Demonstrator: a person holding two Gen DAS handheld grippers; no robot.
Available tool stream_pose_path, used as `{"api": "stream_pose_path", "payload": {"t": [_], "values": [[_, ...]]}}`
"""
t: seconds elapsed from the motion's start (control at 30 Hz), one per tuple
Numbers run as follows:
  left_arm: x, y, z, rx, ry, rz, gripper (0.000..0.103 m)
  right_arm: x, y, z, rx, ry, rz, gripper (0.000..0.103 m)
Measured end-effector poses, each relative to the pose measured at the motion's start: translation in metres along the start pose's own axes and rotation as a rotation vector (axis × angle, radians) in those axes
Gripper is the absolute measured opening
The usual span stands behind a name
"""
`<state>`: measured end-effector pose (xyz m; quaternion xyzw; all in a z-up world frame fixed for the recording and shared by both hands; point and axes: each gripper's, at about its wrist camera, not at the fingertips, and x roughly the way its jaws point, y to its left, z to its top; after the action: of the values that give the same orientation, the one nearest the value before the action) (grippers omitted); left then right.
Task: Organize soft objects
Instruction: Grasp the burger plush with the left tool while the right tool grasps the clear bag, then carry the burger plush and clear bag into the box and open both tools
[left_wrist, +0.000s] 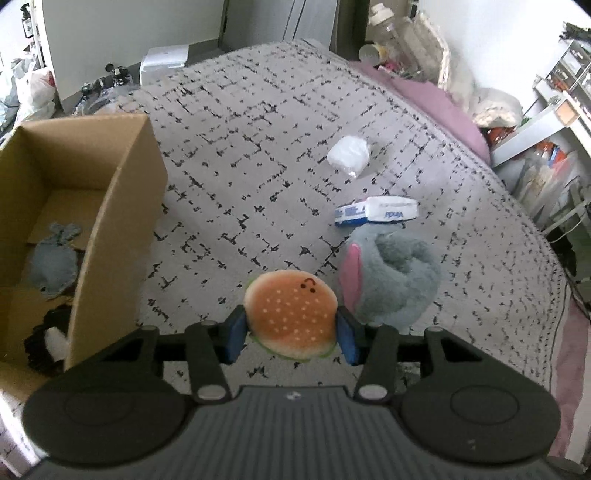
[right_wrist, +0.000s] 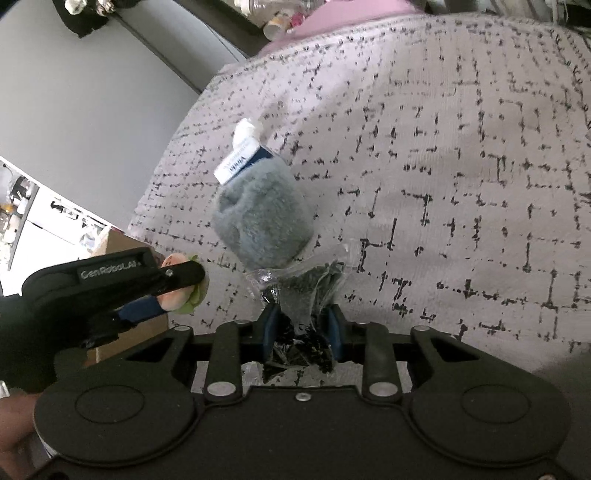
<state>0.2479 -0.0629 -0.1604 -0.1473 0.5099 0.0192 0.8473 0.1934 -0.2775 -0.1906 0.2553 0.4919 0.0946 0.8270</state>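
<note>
Two toys lie in the box; left tongs grasp the burger toy, right tongs a plastic bag; tissue packs remain.

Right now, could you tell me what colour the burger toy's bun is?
Orange-brown with pale dots, on the burger toy; left wrist view.

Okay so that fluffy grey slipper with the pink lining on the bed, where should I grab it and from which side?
Best guess: take the fluffy grey slipper at its collar, one pad inside the foot opening and one outside on the fur. Come from above; the opening faces up and the plush body looks too bulky to span. The blue-and-white tissue pack sits close behind it, so approach from the near side.
</note>
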Motion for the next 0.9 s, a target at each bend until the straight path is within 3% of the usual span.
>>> {"api": "stream_pose_path", "payload": {"t": [0.37,0.9], "values": [[-0.058,0.008,-0.01,-0.013,-0.064,-0.048,0.05,-0.044,0.013,0.003,-0.007,-0.112,-0.004,0.028],[-0.128,0.039,-0.019,-0.031,-0.166,-0.042,0.05,-0.087,0.055,-0.016,-0.062,-0.203,0.041,0.028]]}}
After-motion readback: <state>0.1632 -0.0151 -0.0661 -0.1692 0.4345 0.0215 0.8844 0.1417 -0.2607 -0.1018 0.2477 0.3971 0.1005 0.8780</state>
